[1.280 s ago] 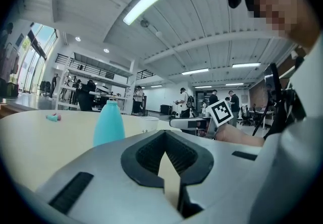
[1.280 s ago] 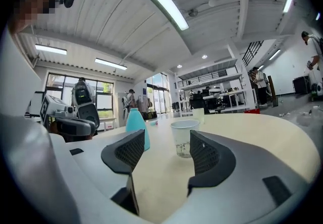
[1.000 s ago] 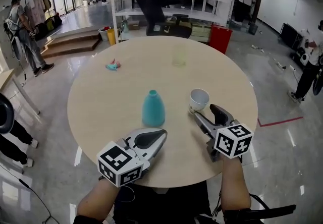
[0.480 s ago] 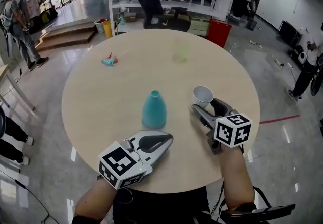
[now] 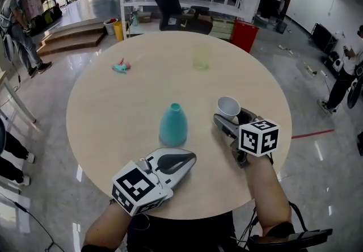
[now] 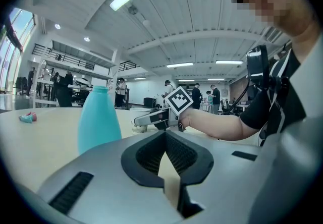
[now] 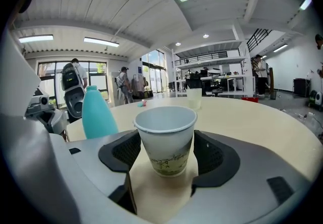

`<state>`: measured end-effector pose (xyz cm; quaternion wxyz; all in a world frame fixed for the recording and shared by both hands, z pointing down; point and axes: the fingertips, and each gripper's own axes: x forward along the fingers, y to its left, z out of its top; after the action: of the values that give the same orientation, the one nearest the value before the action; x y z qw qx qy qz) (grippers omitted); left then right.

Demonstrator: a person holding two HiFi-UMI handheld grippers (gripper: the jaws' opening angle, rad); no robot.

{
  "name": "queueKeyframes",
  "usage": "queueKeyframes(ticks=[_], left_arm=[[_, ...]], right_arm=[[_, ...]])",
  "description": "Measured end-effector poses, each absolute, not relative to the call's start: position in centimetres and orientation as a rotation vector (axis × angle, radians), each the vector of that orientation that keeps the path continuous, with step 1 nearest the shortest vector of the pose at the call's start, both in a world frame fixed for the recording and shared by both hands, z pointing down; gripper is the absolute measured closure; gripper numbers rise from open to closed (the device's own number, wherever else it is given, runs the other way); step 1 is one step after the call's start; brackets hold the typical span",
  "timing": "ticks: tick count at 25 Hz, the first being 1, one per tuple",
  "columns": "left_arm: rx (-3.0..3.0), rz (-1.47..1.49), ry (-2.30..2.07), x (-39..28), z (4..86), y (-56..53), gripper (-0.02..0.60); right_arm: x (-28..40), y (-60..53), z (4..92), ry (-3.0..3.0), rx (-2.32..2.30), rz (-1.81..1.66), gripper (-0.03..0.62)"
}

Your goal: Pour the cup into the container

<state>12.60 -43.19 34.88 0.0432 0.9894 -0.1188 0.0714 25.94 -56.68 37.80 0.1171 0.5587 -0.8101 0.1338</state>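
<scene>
A white paper cup (image 5: 228,108) with a green print stands upright on the round table (image 5: 125,109), right of centre. My right gripper (image 5: 229,116) has a jaw on either side of it. In the right gripper view the cup (image 7: 165,137) stands between the pads of the right gripper (image 7: 165,153), whose jaws are opening. A teal bottle-shaped container (image 5: 173,124) stands to the cup's left. My left gripper (image 5: 190,158) rests near the front edge, just short of the container (image 6: 98,117). The left gripper (image 6: 165,134) has its tips together and holds nothing.
A translucent cup (image 5: 201,58) stands at the table's far side. A small pink and teal object (image 5: 120,67) lies at the far left. People, shelves and a red bin (image 5: 245,36) surround the table at a distance.
My right gripper has slid forward so that its jaws now flank the paper cup. The left gripper has stayed almost still.
</scene>
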Motion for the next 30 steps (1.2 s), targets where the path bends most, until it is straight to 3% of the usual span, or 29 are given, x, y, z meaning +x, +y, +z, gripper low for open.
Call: queueKeyframes(ticks=[12, 30], left_arm=[[3.026, 0.215, -0.364, 12.6, 34.9, -43.3, 0.58], [3.032, 0.243, -0.275, 12.0, 35.2, -42.4, 0.581]], right_arm=[[25.0, -56.1, 35.7, -2.405, 1.592, 0.266, 0.29], [17.0, -54.5, 27.3, -2.138, 1.277, -0.482, 0.29]])
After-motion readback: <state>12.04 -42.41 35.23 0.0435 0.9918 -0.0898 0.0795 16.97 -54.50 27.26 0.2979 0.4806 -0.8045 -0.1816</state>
